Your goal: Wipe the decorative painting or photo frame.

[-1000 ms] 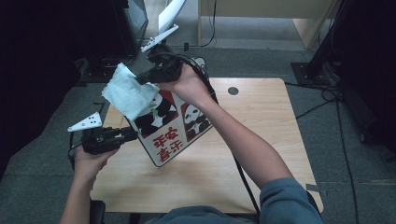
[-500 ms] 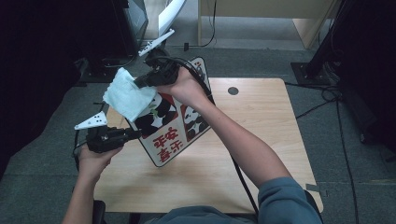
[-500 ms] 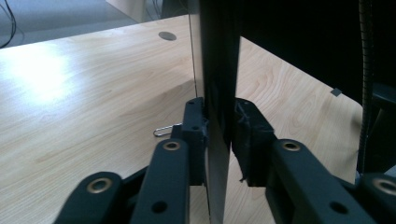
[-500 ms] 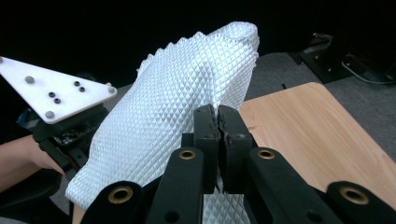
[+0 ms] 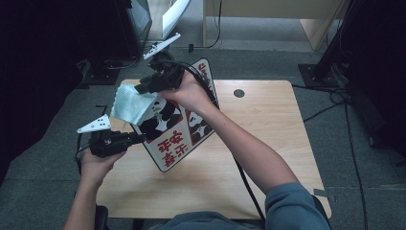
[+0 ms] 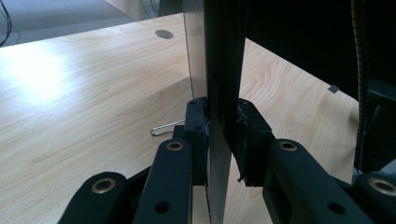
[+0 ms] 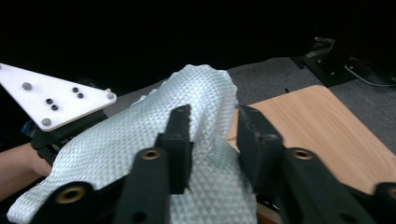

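A flat sign [image 5: 168, 142] with panda pictures and red characters stands tilted on the wooden table [image 5: 273, 139]. My left gripper [image 5: 140, 139] is shut on the sign's left edge; in the left gripper view both jaws clamp the thin board [image 6: 218, 154] edge-on. My right gripper [image 5: 142, 88] is above the sign's far-left corner and shut on a pale waffle-textured cloth [image 5: 129, 107]. The cloth hangs against the sign's face. In the right gripper view the cloth [image 7: 140, 140] bunches between the jaws and covers what lies below them.
A round hole [image 5: 239, 93] sits near the table's far edge. A bent wire clip [image 6: 164, 128] lies on the table beside the sign. A black cable [image 5: 245, 181] trails from the right gripper along the forearm. Dark stands and cables cover the floor at the right.
The right gripper has carried the cloth up and away along the sign toward its far-left corner. The left gripper keeps its hold and has shifted slightly.
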